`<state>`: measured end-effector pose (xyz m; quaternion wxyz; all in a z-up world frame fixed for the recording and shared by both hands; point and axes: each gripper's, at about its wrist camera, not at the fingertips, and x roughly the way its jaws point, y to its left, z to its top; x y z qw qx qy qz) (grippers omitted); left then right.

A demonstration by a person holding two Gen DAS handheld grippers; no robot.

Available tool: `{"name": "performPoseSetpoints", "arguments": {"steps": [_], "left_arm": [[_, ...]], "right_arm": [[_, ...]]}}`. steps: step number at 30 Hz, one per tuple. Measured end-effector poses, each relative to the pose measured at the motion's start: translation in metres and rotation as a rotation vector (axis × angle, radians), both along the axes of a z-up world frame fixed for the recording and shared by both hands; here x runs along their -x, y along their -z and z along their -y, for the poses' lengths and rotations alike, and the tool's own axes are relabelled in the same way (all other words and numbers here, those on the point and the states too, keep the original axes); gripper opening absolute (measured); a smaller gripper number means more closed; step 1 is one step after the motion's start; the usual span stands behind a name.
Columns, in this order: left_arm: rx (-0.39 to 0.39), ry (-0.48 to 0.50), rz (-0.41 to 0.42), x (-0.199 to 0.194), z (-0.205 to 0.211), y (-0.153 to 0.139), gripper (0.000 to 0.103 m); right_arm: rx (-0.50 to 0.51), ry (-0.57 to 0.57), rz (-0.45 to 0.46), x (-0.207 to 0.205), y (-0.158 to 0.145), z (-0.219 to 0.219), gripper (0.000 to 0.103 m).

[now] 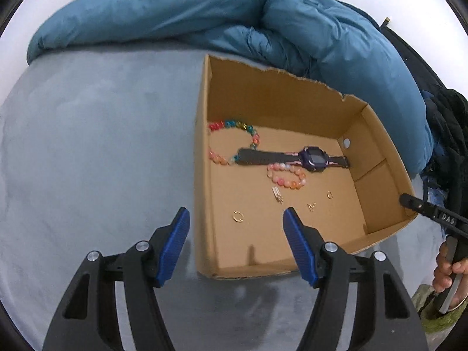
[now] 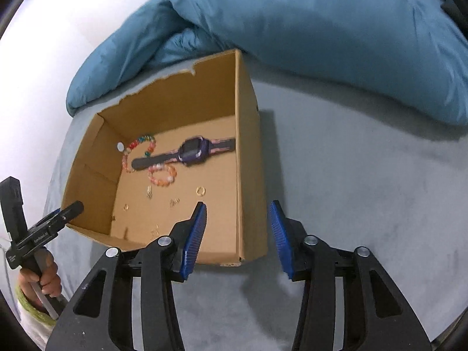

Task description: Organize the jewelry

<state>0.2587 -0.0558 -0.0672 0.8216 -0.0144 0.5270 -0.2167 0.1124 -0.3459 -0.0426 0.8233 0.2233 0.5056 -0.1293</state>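
Jewelry (image 1: 288, 175) in box (image 1: 380, 193), both grippers' fingers (image 1: 181, 234) apart, empty

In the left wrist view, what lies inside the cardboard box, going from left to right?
Rainbow bead bracelet → gold open ring → pink-orange bead bracelet → purple smartwatch face → small gold ring.

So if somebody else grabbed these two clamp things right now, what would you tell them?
Left gripper: open, holding nothing, straddling the cardboard box's near left corner.
Right gripper: open, empty, straddling the box's right wall.
In the box: purple watch, rainbow bead bracelet, pink bead bracelet, small gold rings and earrings.
Done: the visible jewelry lies inside the box.
Left: pieces lie loose and overlapping; tidy if needed.
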Motion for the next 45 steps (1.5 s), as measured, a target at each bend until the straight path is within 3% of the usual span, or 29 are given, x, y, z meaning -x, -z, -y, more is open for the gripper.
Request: {"name": "performPoseSetpoints", "arguments": {"steps": [2,5,13,20,28,36,42,45], "left_arm": [[0.002,-0.010,-0.003,0.002,0.002,0.002,0.064],[-0.013,-0.016,0.009,0.004,0.006,0.001,0.064],[0.016,-0.047,0.006,0.019,-0.005,-0.009,0.064],[0.019,-0.039,0.007,0.066,-0.024,-0.016,0.064],[0.023,0.008,0.017,0.113,-0.037,-0.010,0.064],[0.038,0.012,0.034,0.132,-0.044,-0.008,0.064],[0.056,0.009,0.075,0.137,-0.046,-0.005,0.065],[0.031,-0.011,0.159,0.148,-0.050,-0.013,0.067]], "right_arm": [[-0.017,-0.007,-0.022,-0.001,0.005,-0.002,0.025],[0.017,-0.008,-0.034,0.000,0.003,-0.005,0.020],[0.060,-0.005,-0.033,0.011,-0.015,-0.017,0.019],[0.052,0.001,0.001,0.054,-0.018,-0.041,0.019],[0.056,0.043,0.025,0.092,-0.008,-0.056,0.019],[0.055,0.087,0.049,0.091,0.000,-0.063,0.019],[0.095,0.088,0.084,0.096,0.004,-0.064,0.021],[0.097,0.090,0.126,0.101,-0.002,-0.065,0.024]]}}
